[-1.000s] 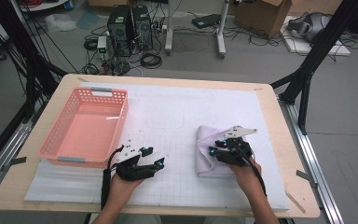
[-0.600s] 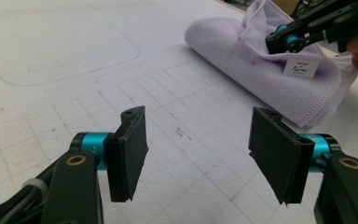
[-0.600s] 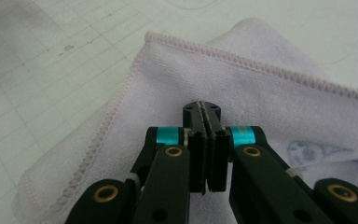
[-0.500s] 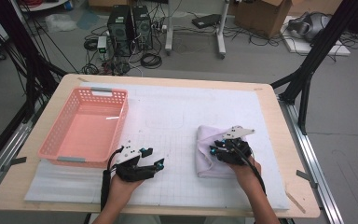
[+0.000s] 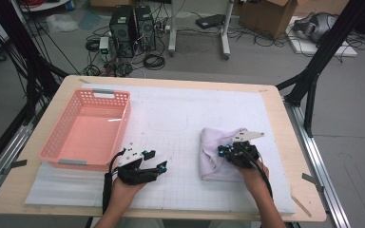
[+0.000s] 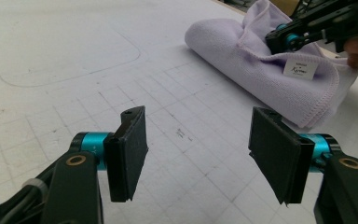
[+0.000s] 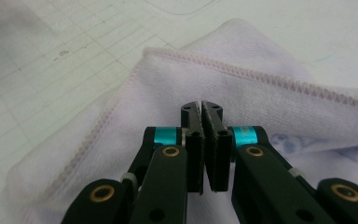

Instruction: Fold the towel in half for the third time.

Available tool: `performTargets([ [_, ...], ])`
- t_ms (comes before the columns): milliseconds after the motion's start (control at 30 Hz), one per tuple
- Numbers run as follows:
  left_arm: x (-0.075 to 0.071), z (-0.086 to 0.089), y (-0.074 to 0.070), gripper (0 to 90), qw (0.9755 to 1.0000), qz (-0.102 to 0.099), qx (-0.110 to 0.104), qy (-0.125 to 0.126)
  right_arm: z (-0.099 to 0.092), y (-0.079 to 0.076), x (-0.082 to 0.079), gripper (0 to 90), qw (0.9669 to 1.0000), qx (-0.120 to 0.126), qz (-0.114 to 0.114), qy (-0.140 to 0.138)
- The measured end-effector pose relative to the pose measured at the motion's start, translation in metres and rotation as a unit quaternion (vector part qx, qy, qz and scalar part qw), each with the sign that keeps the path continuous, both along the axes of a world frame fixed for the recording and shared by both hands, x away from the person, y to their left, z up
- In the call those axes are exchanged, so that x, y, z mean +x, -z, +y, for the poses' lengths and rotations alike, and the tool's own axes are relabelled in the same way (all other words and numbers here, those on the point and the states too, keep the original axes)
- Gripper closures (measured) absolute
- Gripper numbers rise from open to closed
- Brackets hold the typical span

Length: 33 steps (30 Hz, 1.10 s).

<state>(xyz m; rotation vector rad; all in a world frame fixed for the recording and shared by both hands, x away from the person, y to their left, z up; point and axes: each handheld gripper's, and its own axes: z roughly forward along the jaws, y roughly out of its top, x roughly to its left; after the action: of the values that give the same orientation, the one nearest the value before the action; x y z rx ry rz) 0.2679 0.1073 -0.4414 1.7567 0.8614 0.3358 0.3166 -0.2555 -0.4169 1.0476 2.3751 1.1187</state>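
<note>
towel (image 6: 261, 70): lilac cloth, soft nap, stitched hem, paper label | basket (image 5: 86, 130): pink glossy plastic lattice | bench (image 5: 285, 142): pale wood edge, matt white gridded mat | right tool (image 7: 205, 140): matt black pads, teal metal

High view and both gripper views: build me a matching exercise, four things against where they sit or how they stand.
Things:
1. pink basket
2. purple cloth
3. left gripper
4. right gripper

States:
A. jaws apart over the bare gridded mat, nothing between them
B. empty, at the table's left side
C. jaws together, over the cloth
D. folded, on the right part of the mat, white label showing

Pairs: 1-B, 2-D, 3-A, 4-C
</note>
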Motion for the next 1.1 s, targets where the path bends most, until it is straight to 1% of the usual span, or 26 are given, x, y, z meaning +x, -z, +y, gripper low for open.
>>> performTargets([
  [133,0.0,0.0,0.0,37.3,1.0,0.0,-0.001,-0.001,-0.021,-0.007,-0.012,88.3,0.9996,0.022,-0.014,0.007],
  [233,0.0,0.0,0.0,37.3,1.0,-0.001,0.0,-0.001,-0.038,-0.009,-0.023,88.4,0.9991,0.034,-0.02,0.014],
  [267,0.0,0.0,0.0,37.2,1.0,-0.001,0.002,-0.001,-0.043,-0.008,-0.026,88.4,0.9991,0.033,-0.022,0.016],
  [367,0.0,0.0,0.0,37.3,1.0,-0.001,0.001,-0.001,-0.056,-0.004,-0.035,89.4,0.9993,0.029,-0.014,0.021],
  [400,0.0,0.0,0.0,37.3,1.0,-0.001,0.001,-0.001,-0.059,-0.002,-0.038,87.6,0.9993,0.025,-0.005,0.027],
  [433,0.0,0.0,0.0,37.3,1.0,-0.002,0.002,-0.001,-0.062,-0.002,-0.04,79.6,0.999,0.028,-0.006,0.034],
  [467,0.0,0.0,0.0,37.2,1.0,-0.001,0.001,-0.002,-0.065,-0.003,-0.042,76.2,0.9982,0.041,-0.005,0.042],
  [500,0.0,-0.001,0.0,37.2,1.0,-0.001,0.001,-0.001,-0.067,-0.006,-0.043,74.7,0.9974,0.053,-0.011,0.048],
  [533,0.0,-0.001,0.0,37.2,1.0,-0.002,0.002,-0.001,-0.067,-0.01,-0.043,70.8,0.9968,0.058,-0.02,0.051],
  [567,0.0,-0.001,0.0,37.2,1.0,-0.003,0.003,0.0,-0.066,-0.014,-0.041,64.5,0.9961,0.063,-0.028,0.054],
  [600,0.0,-0.001,0.0,37.2,1.0,-0.003,0.002,0.001,-0.063,-0.017,-0.039,61.2,0.9957,0.067,-0.032,0.056],
  [633,0.0,-0.001,0.0,37.2,1.0,-0.003,0.002,0.0,-0.058,-0.021,-0.035,60.0,0.9958,0.069,-0.033,0.051],
  [667,0.0,-0.001,0.0,37.2,1.0,-0.004,0.002,0.001,-0.052,-0.023,-0.031,56.8,0.9963,0.063,-0.037,0.045],
  [733,0.0,-0.001,0.0,37.2,1.0,-0.004,0.001,0.001,-0.039,-0.026,-0.02,50.6,0.997,0.054,-0.038,0.04],
  [800,0.0,-0.001,0.0,37.3,1.0,-0.004,0.0,0.002,-0.027,-0.025,-0.009,49.6,0.9982,0.04,-0.032,0.033],
  [833,0.0,-0.001,0.0,37.2,1.0,-0.004,0.0,0.003,-0.023,-0.024,-0.003,51.3,0.9987,0.029,-0.023,0.033],
  [867,0.0,-0.001,0.0,37.2,1.0,-0.004,0.0,0.002,-0.021,-0.022,0.0,59.3,0.9992,0.024,-0.013,0.028],
  [933,-0.001,-0.001,0.0,37.3,1.0,-0.004,0.0,0.003,-0.02,-0.02,0.002,77.0,0.9998,0.011,-0.006,0.014],
  [967,-0.001,-0.001,0.0,37.2,1.0,-0.005,0.0,0.003,-0.022,-0.02,0.0,85.3,0.9999,0.01,-0.006,0.01],
  [1033,-0.001,-0.001,0.0,37.2,1.0,-0.004,0.001,0.003,-0.028,-0.02,-0.008,87.2,0.9998,0.009,-0.015,0.01],
  [1067,-0.001,-0.001,0.0,37.2,1.0,-0.004,0.001,0.002,-0.032,-0.019,-0.012,87.5,0.9998,0.007,-0.016,0.011],
  [1100,-0.001,-0.001,0.0,37.2,1.0,-0.004,0.001,0.002,-0.037,-0.019,-0.017,87.7,0.9997,0.001,-0.019,0.012],
])
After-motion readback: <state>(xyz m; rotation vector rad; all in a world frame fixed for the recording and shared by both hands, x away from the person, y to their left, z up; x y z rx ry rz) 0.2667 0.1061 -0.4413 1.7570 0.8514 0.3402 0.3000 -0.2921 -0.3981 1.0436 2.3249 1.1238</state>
